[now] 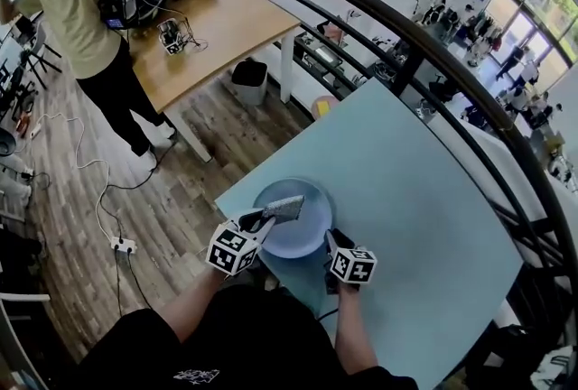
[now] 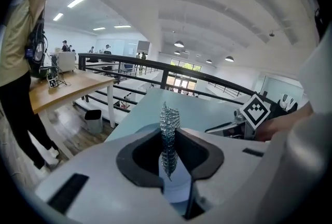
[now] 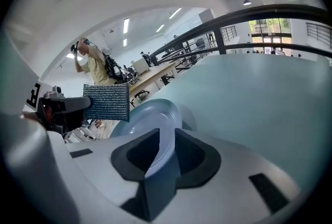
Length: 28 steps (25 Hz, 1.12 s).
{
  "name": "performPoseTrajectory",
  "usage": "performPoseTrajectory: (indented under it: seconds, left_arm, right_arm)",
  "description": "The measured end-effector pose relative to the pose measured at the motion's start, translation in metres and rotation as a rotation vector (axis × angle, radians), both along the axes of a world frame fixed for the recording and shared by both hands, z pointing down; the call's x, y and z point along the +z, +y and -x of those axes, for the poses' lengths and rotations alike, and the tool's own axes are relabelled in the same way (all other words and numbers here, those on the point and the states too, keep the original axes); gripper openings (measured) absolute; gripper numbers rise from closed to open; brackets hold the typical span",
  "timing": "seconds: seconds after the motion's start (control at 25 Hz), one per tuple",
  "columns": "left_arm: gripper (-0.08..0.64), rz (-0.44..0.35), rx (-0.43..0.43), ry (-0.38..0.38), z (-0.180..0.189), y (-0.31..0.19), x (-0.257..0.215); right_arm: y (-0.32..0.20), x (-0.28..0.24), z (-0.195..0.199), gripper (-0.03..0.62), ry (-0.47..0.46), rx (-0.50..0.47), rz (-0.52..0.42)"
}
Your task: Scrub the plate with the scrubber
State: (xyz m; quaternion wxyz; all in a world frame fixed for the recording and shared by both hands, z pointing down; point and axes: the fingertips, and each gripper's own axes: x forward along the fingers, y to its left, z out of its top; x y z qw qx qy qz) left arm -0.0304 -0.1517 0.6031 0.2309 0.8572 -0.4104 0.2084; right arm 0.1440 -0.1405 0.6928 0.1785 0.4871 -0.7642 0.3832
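Observation:
A pale blue plate lies near the front left corner of the light blue table. My left gripper is shut on a grey mesh scrubber, which hangs over the plate's left part. In the left gripper view the scrubber stands edge-on between the jaws. My right gripper is at the plate's right rim. In the right gripper view the plate's rim runs between the jaws, with dark gaps on both sides, and the pads do not press it. The scrubber shows there too, above the plate.
The table's left edge runs close to the plate, with wooden floor below. A black railing curves behind the table. A person in a beige shirt stands by a wooden desk with a bin beside it. A power strip lies on the floor.

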Motion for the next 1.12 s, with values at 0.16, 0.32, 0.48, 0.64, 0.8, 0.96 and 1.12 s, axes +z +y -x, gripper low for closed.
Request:
performPoseTrajectory:
  seconds: [0.16,0.32,0.48,0.64,0.8,0.96,1.12]
  left_arm:
    - [0.086,0.047,0.06,0.005,-0.007,-0.007,0.017]
    - [0.086,0.079,0.106,0.007,-0.012,-0.016,0.031]
    - [0.086,0.112,0.147,0.012,-0.016,-0.021,0.043]
    - [0.086,0.166,0.192,0.031,-0.023,-0.025,0.055]
    - [0.086,0.218,0.225,0.047,-0.032,-0.032,0.065]
    - [0.086,0.254,0.27,0.065,-0.043,-0.036,0.072]
    - [0.086,0.352,0.26,0.129,-0.047,-0.038,0.084]
  right_arm:
    - [-0.004,0.014,-0.002,0.104,0.018,0.049,0.036]
    - [-0.011,0.024,-0.001,0.112,0.022,0.077,0.062]
    - [-0.016,0.034,0.001,0.112,0.023,0.111,0.086]
    - [-0.018,0.039,0.003,0.11,0.019,0.139,0.104]
    - [-0.022,0.042,0.003,0.098,0.019,0.153,0.113]
    - [-0.026,0.047,0.0,0.075,0.027,0.17,0.126]
    - [-0.027,0.052,-0.002,0.037,0.046,0.189,0.142]
